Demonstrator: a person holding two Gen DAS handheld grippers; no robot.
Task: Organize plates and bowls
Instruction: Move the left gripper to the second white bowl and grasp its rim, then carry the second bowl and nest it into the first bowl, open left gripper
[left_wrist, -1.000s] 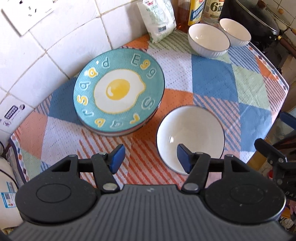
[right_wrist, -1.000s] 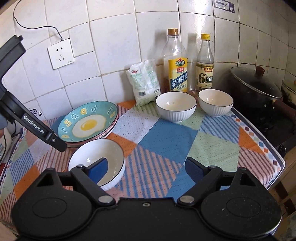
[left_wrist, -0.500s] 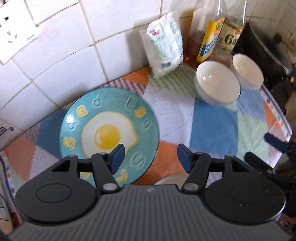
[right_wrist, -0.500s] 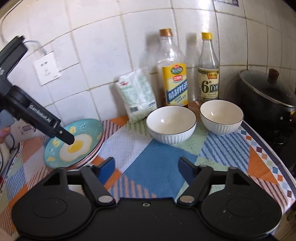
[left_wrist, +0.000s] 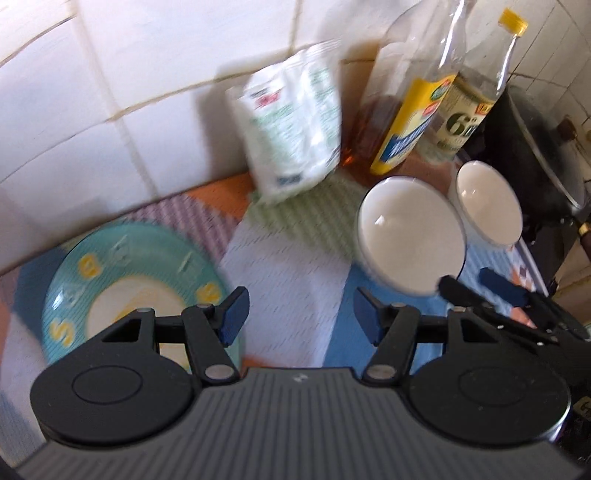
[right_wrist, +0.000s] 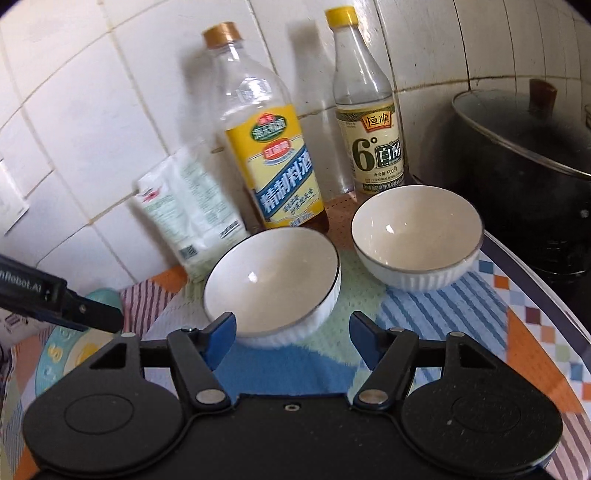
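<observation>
Hovering with its blue-padded fingers spread wide and nothing between them, the right tool (right_wrist: 291, 338) faces the near white ribbed ceramic bowl with a dark rim (right_wrist: 273, 284), which stands upright just beyond the fingertips on the checked patchwork cloth (right_wrist: 443, 317) covering the bench. A second white ribbed bowl (right_wrist: 415, 236) sits to the right of the first and a little farther back, apart from it. Behind the two bowls, against the white tiled wall (right_wrist: 92, 110), stand a clear plastic bottle with a yellow label and gold cap (right_wrist: 271, 147) and a clear bottle with a pale label and yellow cap (right_wrist: 369, 122); a white and green plastic pouch (right_wrist: 188, 218) leans on the wall to their left. A large black pot with a glass lid (right_wrist: 524, 155) sits at the far right.

The left tool (left_wrist: 299, 314) is also gaping wide and empty, held above the cloth. Its left finger overlaps the teal round plate printed with a fried egg and yellow letters (left_wrist: 122, 280), blurred in this view, lying flat at the lower left. Both white bowls lie ahead to its right, with the right tool's black fingers showing just beside the nearer one
</observation>
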